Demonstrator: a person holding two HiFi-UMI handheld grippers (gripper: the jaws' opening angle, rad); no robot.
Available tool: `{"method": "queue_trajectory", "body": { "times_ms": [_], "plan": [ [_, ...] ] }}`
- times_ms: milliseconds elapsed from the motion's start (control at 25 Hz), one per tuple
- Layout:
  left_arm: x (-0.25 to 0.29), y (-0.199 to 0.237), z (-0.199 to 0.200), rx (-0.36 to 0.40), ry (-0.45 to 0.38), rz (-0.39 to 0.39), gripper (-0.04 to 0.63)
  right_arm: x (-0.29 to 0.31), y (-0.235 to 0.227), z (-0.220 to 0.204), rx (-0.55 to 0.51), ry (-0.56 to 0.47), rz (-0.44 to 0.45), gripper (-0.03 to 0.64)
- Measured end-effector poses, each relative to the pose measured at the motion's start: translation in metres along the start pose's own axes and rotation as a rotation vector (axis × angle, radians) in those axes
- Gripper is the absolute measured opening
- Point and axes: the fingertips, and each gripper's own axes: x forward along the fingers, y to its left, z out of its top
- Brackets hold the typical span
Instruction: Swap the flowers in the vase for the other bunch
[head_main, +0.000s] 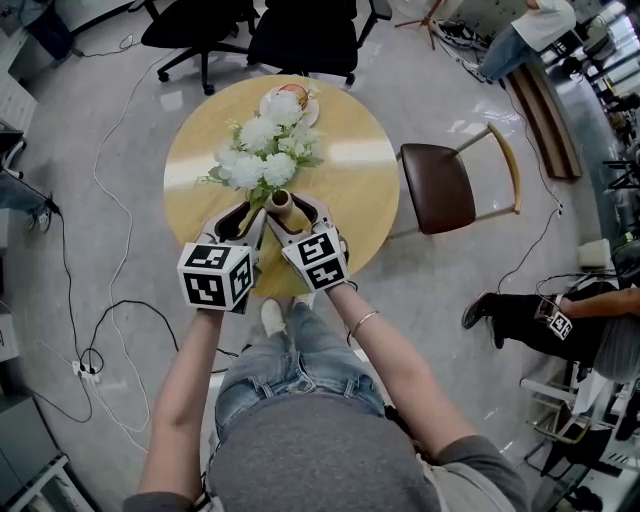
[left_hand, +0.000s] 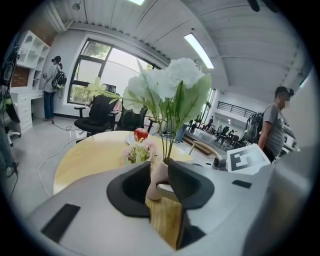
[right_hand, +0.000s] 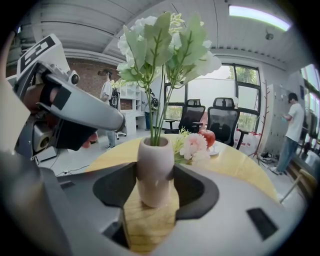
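Both grippers are in at the near edge of the table (head_main: 350, 200), down at 6 o'clock. The vase (head_main: 280, 203) stands upright right there, just in from the rim.

The right gripper (right_hand: 156, 172) has it. Its view shows a dark pad pressed to each side of the pale body, so it is clenched on the vase, whose base sits on the wood.

The left gripper (left_hand: 159, 170) comes in alongside, from 7 o'clock. In its view the jaws stand apart. The vase shows in the gap, close against the right-hand jaw, with clear space on the left-hand side. It is released, with no squeeze on anything. The marker cubes of the two grippers sit side by side, nearly touching.

The white flowers (head_main: 262, 150) are in the vase, green stems down through the neck. From above, the heads spread over the middle of the table toward 11 o'clock.

The other bunch is over at 12 o'clock, on the far side. The pink flowers (right_hand: 194, 145) lie at a plate (head_main: 268, 105), with a red apple (right_hand: 207, 136) just behind them. That lot is well apart from the vase and from both grippers.

Off the table, a brown chair (head_main: 437, 187) stands at 3 o'clock, and black office chairs sit beyond 12 o'clock.
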Motion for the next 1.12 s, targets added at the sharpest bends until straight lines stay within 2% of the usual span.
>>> {"method": "queue_trajectory", "body": {
  "times_ms": [440,880,1120],
  "plan": [
    [-0.012,0.015,-0.019,-0.074,0.018,0.032,0.117,0.000,-0.001,-0.004,-0.002,0.001,0.018,0.239],
    [-0.015,0.012,-0.039,-0.065,0.052,0.043,0.108,-0.028,0.003,-0.022,0.043,0.011,-0.017,0.238],
    [-0.021,0.013,-0.045,-0.041,0.041,0.071,0.070,-0.053,0.010,-0.027,0.071,0.001,-0.041,0.130]
  ]
}}
